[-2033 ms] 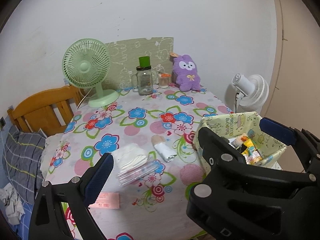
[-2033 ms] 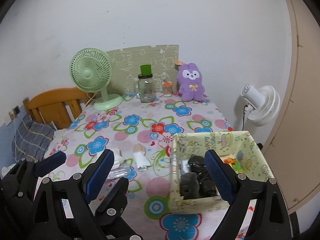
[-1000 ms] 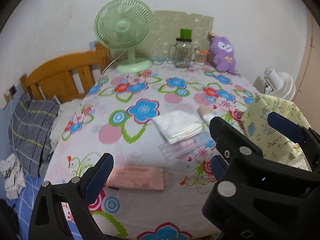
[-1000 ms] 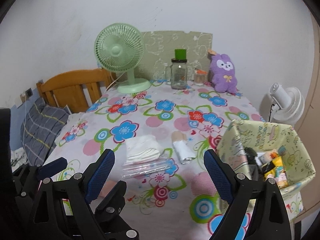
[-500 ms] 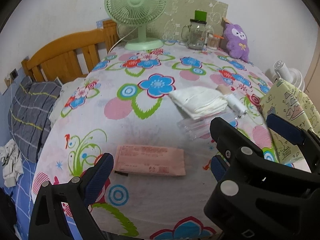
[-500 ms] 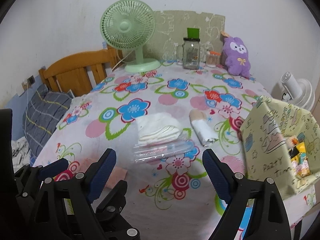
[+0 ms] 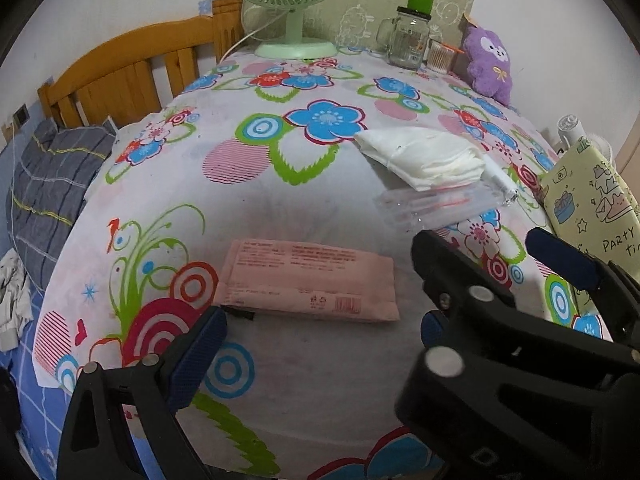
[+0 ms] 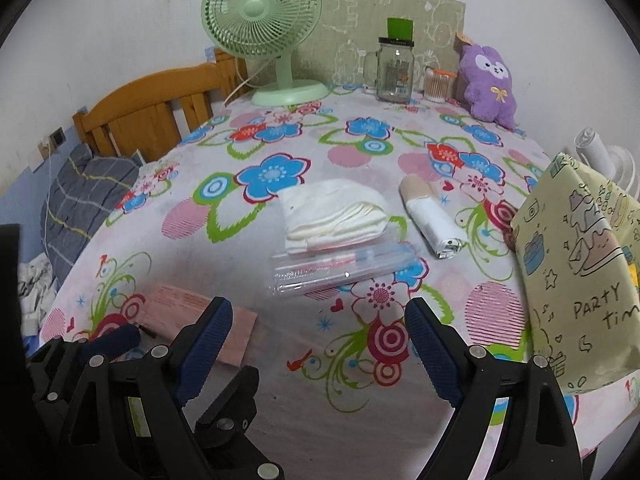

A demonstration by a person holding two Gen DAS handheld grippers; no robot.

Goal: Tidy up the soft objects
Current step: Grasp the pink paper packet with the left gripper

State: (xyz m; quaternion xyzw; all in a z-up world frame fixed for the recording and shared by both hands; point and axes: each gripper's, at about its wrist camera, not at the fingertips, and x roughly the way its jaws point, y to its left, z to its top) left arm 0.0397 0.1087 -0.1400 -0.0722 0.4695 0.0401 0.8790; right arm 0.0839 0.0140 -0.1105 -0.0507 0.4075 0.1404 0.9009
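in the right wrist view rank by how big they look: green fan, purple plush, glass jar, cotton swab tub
1. green fan
2. purple plush
3. glass jar
4. cotton swab tub
All stand at the table's far edge, so nearness hardly skews this.

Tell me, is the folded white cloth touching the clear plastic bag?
Touching. The right wrist view shows the white cloth lying over the far edge of the clear plastic bag, with no tablecloth visible between them.

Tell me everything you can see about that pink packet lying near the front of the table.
The pink packet is a flat, oblong pouch that looks like soft paper or plastic film, pale salmon, with lines of small red print and a barcode-like mark. It lies flat and unopened on the flowered tablecloth, long side across the view, apart from the other items. A small dark strip shows at its lower left edge. Nothing grips it.
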